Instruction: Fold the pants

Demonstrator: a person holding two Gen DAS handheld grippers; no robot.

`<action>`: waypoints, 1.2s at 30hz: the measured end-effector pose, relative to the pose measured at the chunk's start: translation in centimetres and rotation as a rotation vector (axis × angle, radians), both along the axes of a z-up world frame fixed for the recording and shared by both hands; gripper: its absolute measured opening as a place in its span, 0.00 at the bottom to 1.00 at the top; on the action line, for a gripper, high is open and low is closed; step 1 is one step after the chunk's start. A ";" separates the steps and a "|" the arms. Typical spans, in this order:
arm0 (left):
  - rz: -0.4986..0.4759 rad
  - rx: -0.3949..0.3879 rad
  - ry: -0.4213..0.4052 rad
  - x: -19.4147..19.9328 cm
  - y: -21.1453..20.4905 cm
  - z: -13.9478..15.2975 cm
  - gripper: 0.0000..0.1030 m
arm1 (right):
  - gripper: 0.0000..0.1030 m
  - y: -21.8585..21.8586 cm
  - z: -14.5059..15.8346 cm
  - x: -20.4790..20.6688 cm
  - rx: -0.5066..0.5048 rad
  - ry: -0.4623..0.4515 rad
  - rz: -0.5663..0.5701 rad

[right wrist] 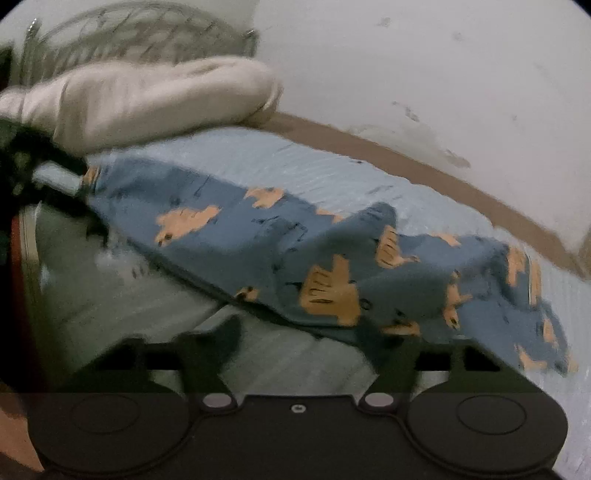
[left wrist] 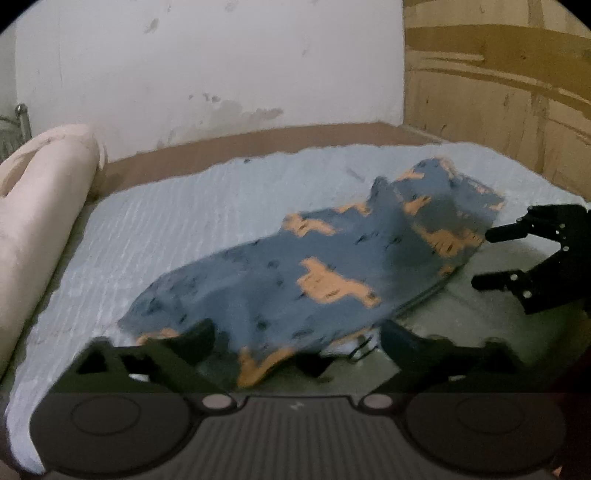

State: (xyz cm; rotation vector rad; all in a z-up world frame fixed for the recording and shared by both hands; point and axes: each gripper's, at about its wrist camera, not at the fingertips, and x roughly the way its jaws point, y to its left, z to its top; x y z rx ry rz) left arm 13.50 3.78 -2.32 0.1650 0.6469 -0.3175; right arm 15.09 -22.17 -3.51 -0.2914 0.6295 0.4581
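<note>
Blue pants with orange animal prints lie stretched across the light blue bedspread, and they also show in the right wrist view. My left gripper is open at the near end of the pants, one finger on each side of the cloth edge. My right gripper is open at the pants' near edge. In the left wrist view the right gripper stands open beside the far right end of the pants. The left gripper shows dimly at the far left end.
A rolled cream bolster lies along the bed's left side and also shows in the right wrist view. A white stained wall stands behind the bed, cardboard boxes at the right. A metal bed frame rises behind the bolster.
</note>
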 end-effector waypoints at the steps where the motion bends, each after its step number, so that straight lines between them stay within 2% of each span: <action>1: -0.017 -0.003 -0.004 0.2 -0.7 0.1 1.00 | 0.87 -0.7 0.3 0.0 0.033 0.005 -0.019; 3: -0.054 -0.003 -0.007 0.8 -2.3 0.2 1.00 | 0.97 -2.3 0.8 0.2 0.094 0.013 -0.068; 5: -0.079 0.009 -0.017 1.5 -4.1 0.2 1.00 | 0.99 -4.0 1.3 0.4 0.150 0.014 -0.123; 11: -0.195 0.063 -0.059 4.0 -11.4 0.1 1.00 | 0.99 -9.3 2.0 1.5 0.275 0.039 -0.293; 14: -0.263 0.076 -0.056 5.5 -15.5 -0.1 1.00 | 0.99 -12.3 2.1 2.9 0.330 0.055 -0.341; 18: -0.301 0.110 -0.068 6.7 -19.8 -0.6 1.00 | 0.99 -15.4 1.9 5.4 0.364 0.085 -0.373; 21: -0.332 0.138 -0.088 7.3 -22.5 -1.1 0.97 | 0.99 -18.0 1.5 8.1 0.430 0.144 -0.405; 25: -0.376 0.158 -0.061 8.4 -24.8 -1.9 0.74 | 0.92 -20.7 0.7 11.6 0.527 0.219 -0.436; 29: -0.414 0.189 -0.052 9.2 -26.0 -2.8 0.49 | 0.81 -22.1 0.1 14.0 0.551 0.235 -0.455; 32: -0.439 0.222 -0.039 9.8 -26.8 -3.6 0.40 | 0.77 -22.3 -0.4 15.0 0.570 0.241 -0.452; 36: -0.430 0.267 -0.006 11.0 -27.2 -4.6 0.36 | 0.71 -21.9 -0.9 15.6 0.580 0.256 -0.447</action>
